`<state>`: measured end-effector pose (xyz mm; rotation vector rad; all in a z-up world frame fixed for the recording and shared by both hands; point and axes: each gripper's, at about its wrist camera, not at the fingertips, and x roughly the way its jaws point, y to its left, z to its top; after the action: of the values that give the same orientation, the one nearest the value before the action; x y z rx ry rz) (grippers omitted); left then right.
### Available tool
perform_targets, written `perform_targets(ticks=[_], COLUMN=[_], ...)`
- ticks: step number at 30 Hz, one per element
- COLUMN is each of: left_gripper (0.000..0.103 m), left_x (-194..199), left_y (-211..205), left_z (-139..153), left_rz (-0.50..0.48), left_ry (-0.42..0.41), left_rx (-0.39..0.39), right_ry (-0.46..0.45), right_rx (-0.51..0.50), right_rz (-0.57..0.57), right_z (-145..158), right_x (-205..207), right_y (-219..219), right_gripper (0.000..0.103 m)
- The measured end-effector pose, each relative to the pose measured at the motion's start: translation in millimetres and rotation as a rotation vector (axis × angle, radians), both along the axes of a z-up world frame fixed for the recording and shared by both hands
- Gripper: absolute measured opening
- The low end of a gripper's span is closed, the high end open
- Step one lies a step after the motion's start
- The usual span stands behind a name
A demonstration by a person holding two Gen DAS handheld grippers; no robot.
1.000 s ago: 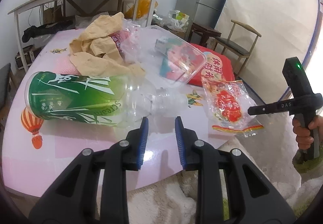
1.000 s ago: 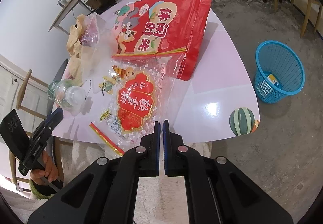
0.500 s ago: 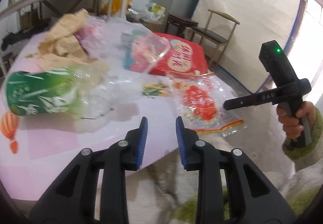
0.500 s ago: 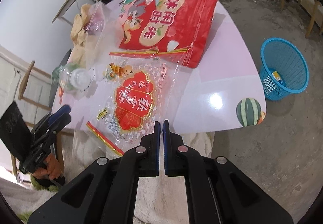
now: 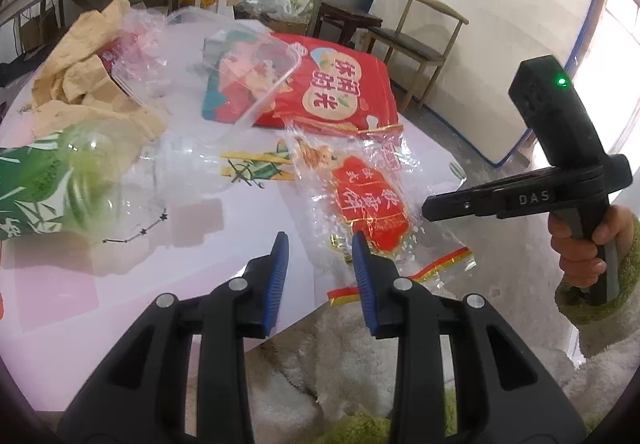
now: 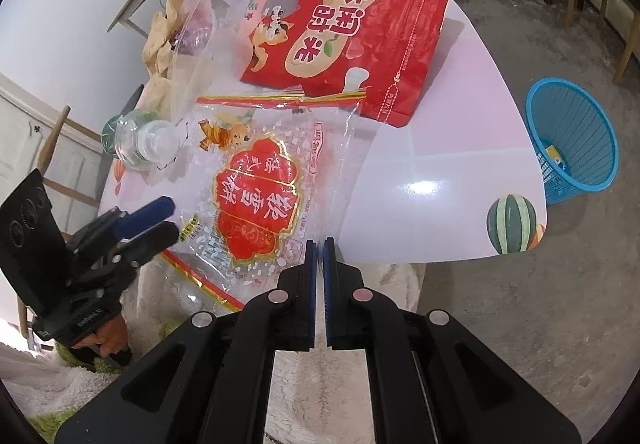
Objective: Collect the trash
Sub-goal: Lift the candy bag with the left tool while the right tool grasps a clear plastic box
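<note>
Jaws of the left gripper (image 5: pixel 320 244) are opening, nothing between them, poised over the near edge of the white table (image 6: pixel 432 172). Just ahead lies the clear crinkly plastic snack bag with a red label (image 5: pixel 360 196), its corner overhanging the edge. Light, limp and slippery, it probably wants a pinch at that corner. The right gripper (image 6: pixel 319 244) is shut, empty.

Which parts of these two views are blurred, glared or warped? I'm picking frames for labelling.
Left wrist view: green bottle at the left edge is motion-smeared, window blown out, fisheye bends the edges. Right wrist view: sharp, with one glare spot on the table; basket stretched by fisheye.
</note>
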<state>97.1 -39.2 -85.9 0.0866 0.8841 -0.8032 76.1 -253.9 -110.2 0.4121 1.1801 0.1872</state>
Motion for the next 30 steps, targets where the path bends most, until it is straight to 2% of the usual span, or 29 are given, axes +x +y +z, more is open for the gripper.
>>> perform_targets(ticks=[12,21,23,24,25,27,30], left_gripper=[0.031,0.028,0.024,0.016,0.014,0.013,0.010], left_x=[28.4,33.8,32.8,32.2,32.0,31.2,27.8], left_y=[-0.4,-16.2,-17.0,-17.2,-18.1,-17.9,-19.1], left_z=[-10.5,-12.4,-12.6,-13.3,-14.4,-14.4,-15.3], left_rz=[0.054,0.039,0.047,0.051,0.059,0.057,0.043], left_ry=[0.206,0.253,0.245,0.242,0.234,0.227,0.218], left_rx=[-0.103,-0.132,-0.122,-0.114,-0.096,-0.095,-0.084], right_ry=[-0.011,-0.028,-0.033,-0.039,-0.047,-0.047,-0.074], right_rx=[-0.038,0.000,0.010,0.012,0.015,0.021,-0.052], right_rz=[0.026,0.028,0.025,0.024,0.022,0.019,0.020], right_z=[-1.4,-4.6,-4.6,-3.8,-2.7,-1.4,8.4], right_x=[0.4,-0.7,-1.6,-2.1,-2.3,-2.0,-0.9], right_y=[4.3,-1.0,-2.4,-2.9,-3.6,-5.1,-6.2], right_gripper=[0.004,0.003,0.003,0.003,0.003,0.004,0.011])
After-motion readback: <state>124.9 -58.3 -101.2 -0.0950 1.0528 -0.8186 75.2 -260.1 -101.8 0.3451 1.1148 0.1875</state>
